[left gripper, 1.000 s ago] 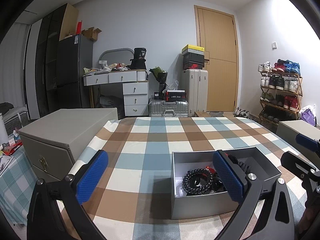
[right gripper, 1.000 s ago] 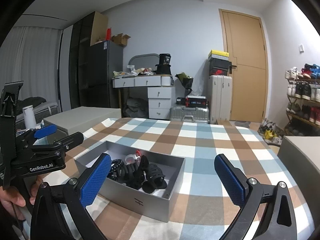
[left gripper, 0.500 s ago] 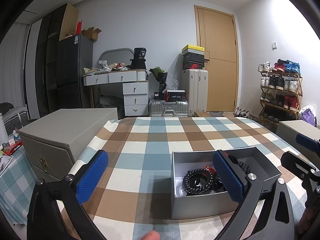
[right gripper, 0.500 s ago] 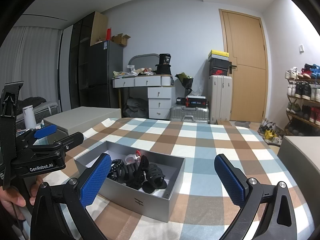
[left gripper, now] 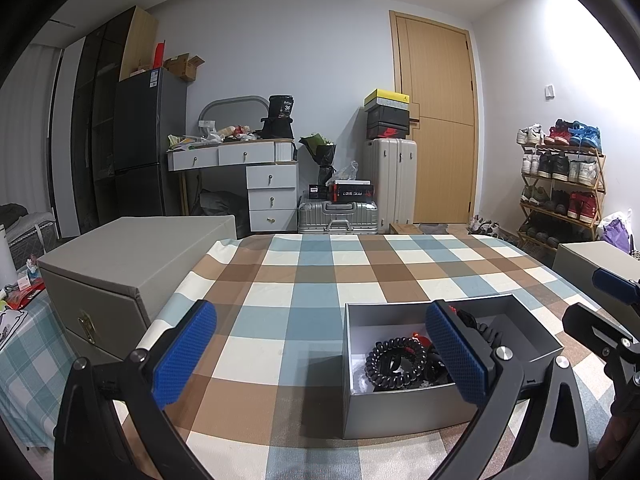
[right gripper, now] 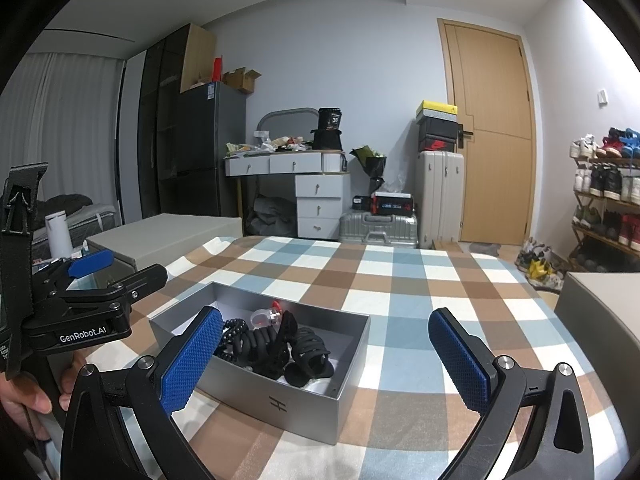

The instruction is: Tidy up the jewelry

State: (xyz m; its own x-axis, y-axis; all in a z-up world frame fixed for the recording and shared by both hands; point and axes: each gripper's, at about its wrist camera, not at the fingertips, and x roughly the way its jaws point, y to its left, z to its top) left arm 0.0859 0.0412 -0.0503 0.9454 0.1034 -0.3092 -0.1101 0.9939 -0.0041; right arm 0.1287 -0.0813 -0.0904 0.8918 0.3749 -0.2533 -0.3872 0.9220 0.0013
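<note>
A grey open box (left gripper: 404,406) (right gripper: 280,402) sits on the checked tablecloth (left gripper: 304,304). Inside lie black coiled hair ties (left gripper: 394,362) (right gripper: 260,346), black claw clips (right gripper: 308,354) and a clear piece with red (right gripper: 266,316). My left gripper (left gripper: 320,354) hovers open over the cloth; its right pad overlaps the box's left half. My right gripper (right gripper: 326,358) is open too, with the box between and behind its blue pads (right gripper: 460,360). The left gripper (right gripper: 104,276) also shows at the left edge of the right wrist view, held by a hand (right gripper: 24,396). Nothing is gripped.
A large grey storage box (left gripper: 120,264) stands left of the table, another grey box (right gripper: 600,320) at the right. Beyond are a white dresser (left gripper: 256,184), suitcases (left gripper: 390,184), a wooden door and a shoe rack (left gripper: 560,184).
</note>
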